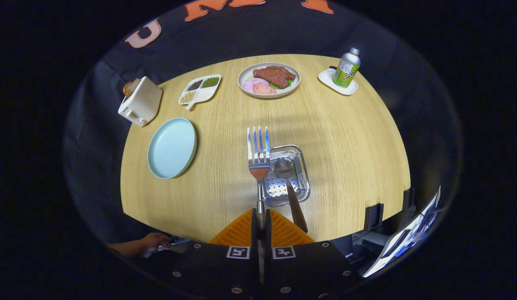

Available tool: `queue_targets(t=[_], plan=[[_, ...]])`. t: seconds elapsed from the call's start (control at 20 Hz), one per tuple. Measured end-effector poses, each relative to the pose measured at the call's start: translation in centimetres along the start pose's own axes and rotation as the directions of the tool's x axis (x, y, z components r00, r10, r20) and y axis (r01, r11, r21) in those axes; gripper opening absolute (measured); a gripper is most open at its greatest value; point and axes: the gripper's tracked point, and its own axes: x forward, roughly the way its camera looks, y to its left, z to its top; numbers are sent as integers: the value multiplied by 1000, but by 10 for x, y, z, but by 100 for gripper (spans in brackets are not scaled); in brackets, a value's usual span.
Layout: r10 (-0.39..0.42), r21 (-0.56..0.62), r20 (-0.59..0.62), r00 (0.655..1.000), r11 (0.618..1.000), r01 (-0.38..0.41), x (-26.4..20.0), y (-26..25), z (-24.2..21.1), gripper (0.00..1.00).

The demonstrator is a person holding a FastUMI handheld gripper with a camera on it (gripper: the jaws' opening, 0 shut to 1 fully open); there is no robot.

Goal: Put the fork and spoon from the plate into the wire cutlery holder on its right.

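Around the round light-wood table point(346, 137) as landmark, these are counted: one silver metal fork point(258, 156), one brown-handled metal spoon point(288, 183), one wire cutlery holder point(288, 177), two round plates, pale-blue point(171, 147) and cream with food point(269, 80), one divided white tray point(200, 88), one white toaster point(141, 102), one green bottle point(347, 67), one white saucer point(337, 82).

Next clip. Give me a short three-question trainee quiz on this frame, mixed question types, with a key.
1. True or false: the spoon still lies on the blue plate.
2. What does the gripper hold? A) fork B) spoon C) bottle
3. Fill in: the fork tines point ___ from the jaws.

Key: 1. False, the plate is bare and the spoon stands in the wire holder. 2. A, jaws closed on the fork's handle. 3. Away, beside the holder's left rim.
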Motion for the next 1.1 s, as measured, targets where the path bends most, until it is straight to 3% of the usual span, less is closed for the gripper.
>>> queue_targets(t=[0.35,0.65,0.85,1.1], plan=[[-58,-100,-148,987,994,44,15,-17,-26,5],[-94,-134,-186,978,989,69,26,-27,-22,8],[-73,-106,-156,985,993,57,22,-26,-13,10],[-8,-14,17,1000,1000,8,3,-25,27,13]])
